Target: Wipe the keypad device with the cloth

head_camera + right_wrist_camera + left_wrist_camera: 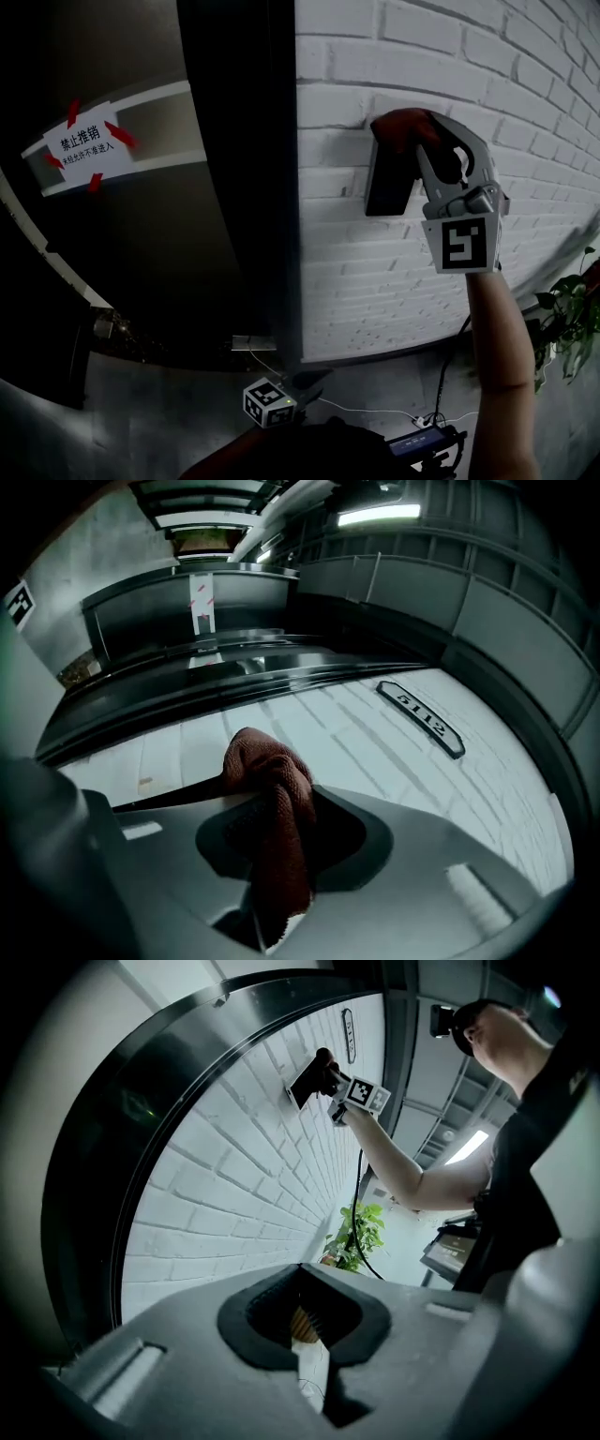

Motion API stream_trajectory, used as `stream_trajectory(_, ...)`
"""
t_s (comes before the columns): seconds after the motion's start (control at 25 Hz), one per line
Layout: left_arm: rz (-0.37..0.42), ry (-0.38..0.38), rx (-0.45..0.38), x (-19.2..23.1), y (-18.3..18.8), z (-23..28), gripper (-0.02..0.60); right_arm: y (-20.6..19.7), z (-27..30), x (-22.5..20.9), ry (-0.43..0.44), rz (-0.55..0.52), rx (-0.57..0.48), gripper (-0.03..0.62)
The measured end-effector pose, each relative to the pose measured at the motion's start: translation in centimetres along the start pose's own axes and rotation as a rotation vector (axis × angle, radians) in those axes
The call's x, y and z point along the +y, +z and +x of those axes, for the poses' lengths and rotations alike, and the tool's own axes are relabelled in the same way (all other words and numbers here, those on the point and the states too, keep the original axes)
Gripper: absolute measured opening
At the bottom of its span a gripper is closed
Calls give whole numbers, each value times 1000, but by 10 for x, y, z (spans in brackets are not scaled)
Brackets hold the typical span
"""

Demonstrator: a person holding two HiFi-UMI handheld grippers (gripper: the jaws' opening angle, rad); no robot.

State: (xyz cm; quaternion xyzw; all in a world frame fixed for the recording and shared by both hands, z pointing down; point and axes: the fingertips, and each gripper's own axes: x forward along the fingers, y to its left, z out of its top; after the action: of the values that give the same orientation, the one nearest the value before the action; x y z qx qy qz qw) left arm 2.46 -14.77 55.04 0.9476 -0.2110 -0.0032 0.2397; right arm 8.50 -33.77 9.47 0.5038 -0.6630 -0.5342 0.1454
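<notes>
Right gripper (pixel 419 131) is sitting upper right of centre in the head view, raised against the white brick wall (pixel 525 84). Its jaws are clamping tight on a reddish-brown cloth (pixel 403 122). In the right gripper view the cloth (pixel 274 808) is bunching up above the jaw tips and trailing down through the gap between them.

The keypad device (pixel 388 183) is showing as a dark panel mounted on the brick, centre right of the head view. The cloth is resting at its top edge and the gripper is standing just to its right. No keys can be made out from this angle.

Left gripper (pixel 309 382) is hanging low at bottom centre of the head view, well apart from the device. In the left gripper view its jaws are nearly meeting, leaving only a thin slit with nothing held in it.

A dark door (pixel 239 169) is filling the left half of the head view, with a white sign (pixel 82 142) taped on at upper left. A green plant (pixel 567 314) is showing at the right edge. A number plate (pixel 422 720) is sitting on the brick at right of centre in the right gripper view.
</notes>
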Motion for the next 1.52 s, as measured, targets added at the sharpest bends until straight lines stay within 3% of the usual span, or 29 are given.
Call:
stream_trajectory(0.16,-2,-5,1,1,0,2,4,8,-3,15,-45,-51,-29,71)
stream_trajectory(0.24,-4,-9,6,1,0,2,4,6,-11,40,-27,-103,-47,71)
stream_trajectory(0.44,0,-18,24,-2,-2,7,3,-13,-33,125,189,-282,-62,71)
stream_trajectory(0.56,4,-28,34,-6,-3,11,4,-36,-53,164,329,-443,-66,75)
stream_trajectory(0.68,10,-29,35,-8,-3,11,4,-59,-66,165,351,-523,-40,83)
stream_trajectory(0.96,7,-6,28,-7,-6,7,4,-44,-38,62,115,-304,-15,96)
stream_trajectory(1.12,5,10,21,-6,-4,6,3,-15,-17,27,44,-218,-50,95)
stream_trajectory(1.32,-3,20,29,-10,-5,10,3,11,6,9,34,-139,-86,95)
stream_trajectory(1.52,-10,34,23,-15,-6,17,3,10,18,-5,136,161,-164,93)
